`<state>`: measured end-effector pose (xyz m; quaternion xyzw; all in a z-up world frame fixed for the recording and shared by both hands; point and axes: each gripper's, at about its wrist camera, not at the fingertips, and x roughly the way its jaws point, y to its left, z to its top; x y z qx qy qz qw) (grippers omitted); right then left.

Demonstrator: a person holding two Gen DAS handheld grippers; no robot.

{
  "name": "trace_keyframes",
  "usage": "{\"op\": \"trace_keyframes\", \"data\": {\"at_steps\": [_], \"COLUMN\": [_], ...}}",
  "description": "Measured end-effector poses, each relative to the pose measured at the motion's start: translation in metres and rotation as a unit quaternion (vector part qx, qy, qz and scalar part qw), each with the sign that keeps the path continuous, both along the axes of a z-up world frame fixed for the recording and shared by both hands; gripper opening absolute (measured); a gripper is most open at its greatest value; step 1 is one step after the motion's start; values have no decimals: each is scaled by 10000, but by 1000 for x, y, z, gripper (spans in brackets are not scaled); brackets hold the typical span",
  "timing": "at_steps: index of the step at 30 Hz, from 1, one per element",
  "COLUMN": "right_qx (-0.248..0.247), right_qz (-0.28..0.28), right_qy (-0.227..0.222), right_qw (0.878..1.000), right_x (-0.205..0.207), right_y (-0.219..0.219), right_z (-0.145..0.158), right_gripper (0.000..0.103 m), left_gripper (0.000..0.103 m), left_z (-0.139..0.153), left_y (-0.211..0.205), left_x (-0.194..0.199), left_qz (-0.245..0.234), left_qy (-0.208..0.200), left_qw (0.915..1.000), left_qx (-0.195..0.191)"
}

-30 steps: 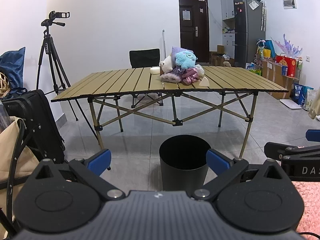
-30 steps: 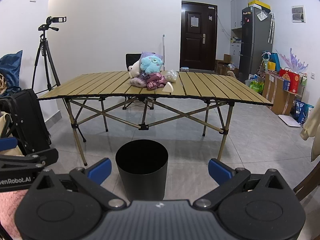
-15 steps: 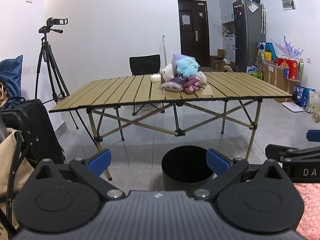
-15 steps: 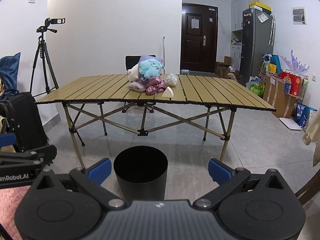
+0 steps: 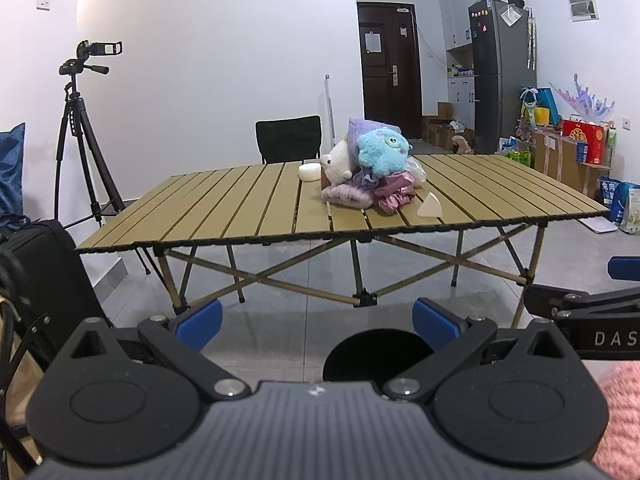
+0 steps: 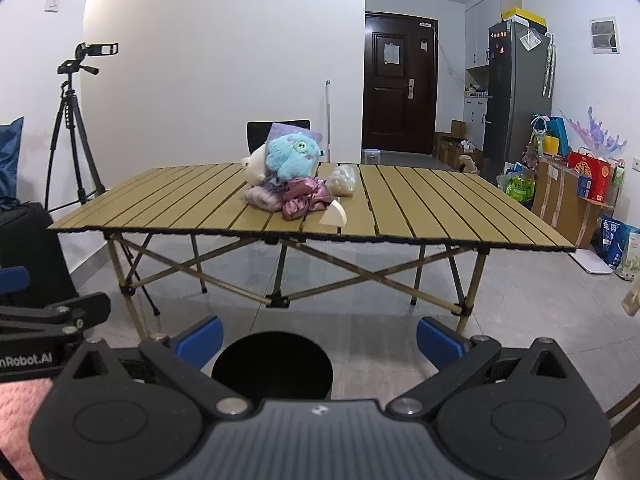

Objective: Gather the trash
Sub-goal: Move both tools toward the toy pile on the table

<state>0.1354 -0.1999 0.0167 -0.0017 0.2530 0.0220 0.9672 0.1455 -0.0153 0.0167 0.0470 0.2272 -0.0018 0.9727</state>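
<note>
A black round trash bin (image 5: 372, 354) (image 6: 272, 368) stands on the floor in front of the slatted folding table (image 5: 240, 216) (image 6: 440, 216). On the table sit a pile of plush toys (image 5: 370, 164) (image 6: 286, 168), a crumpled clear plastic bag (image 6: 344, 180), a white wedge-shaped scrap (image 5: 430, 208) (image 6: 334, 214) and a small white round item (image 5: 310, 171). My left gripper (image 5: 316, 322) is open and holds nothing. My right gripper (image 6: 320, 336) is open too, above the bin's rim. Both are well short of the table.
A camera on a tripod (image 5: 84, 128) stands at the left wall. A black suitcase (image 5: 44, 280) is close on the left. A black chair (image 5: 288, 144) sits behind the table. A fridge (image 6: 516, 92), boxes and bags (image 6: 576, 184) fill the right side.
Both grippers have risen and tilted up: the bin has dropped lower in both views and the table top sits nearer eye level. Both stay open.
</note>
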Motion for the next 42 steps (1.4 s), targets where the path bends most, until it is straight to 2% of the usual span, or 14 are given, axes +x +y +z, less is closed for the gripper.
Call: {"op": "trace_keyframes", "data": {"at_steps": [18,24,30,32,36,38,42], "right_qx": [-280,-383,-603,-568,-432,-352,-254], "right_qz": [-133,-26,90,144,215,310,453], "right_qy": [-407,-462,-443,-444,-441,-382,-293], "right_qw": [9987,9982,9972,9973,9979,9982,9982], "right_x": [171,230,283,296,314,322,333], "right_y": [-11,-6,-4,-6,-11,-12,-10], "right_z": [-10,-22,-41,-48,-64,-68,-74], "right_gripper": [102,101,94,85,78,67,55], "left_gripper": [103,103,103,103,103,103,103], "left_z": [-3,-8,-17,-18,-23,-23,-25], "left_y": [-2,-1,-3,-4,-1,-1,-6], "left_x": [154,202,240,249,261,267,275], "left_qz": [299,394,412,412,374,325,224], "left_qy": [-183,-165,-120,-115,-74,-27,15], "left_qw": [9993,9990,9990,9990,9990,9989,9987], "left_qx": [-86,-137,-124,-113,-253,-350,-458]}}
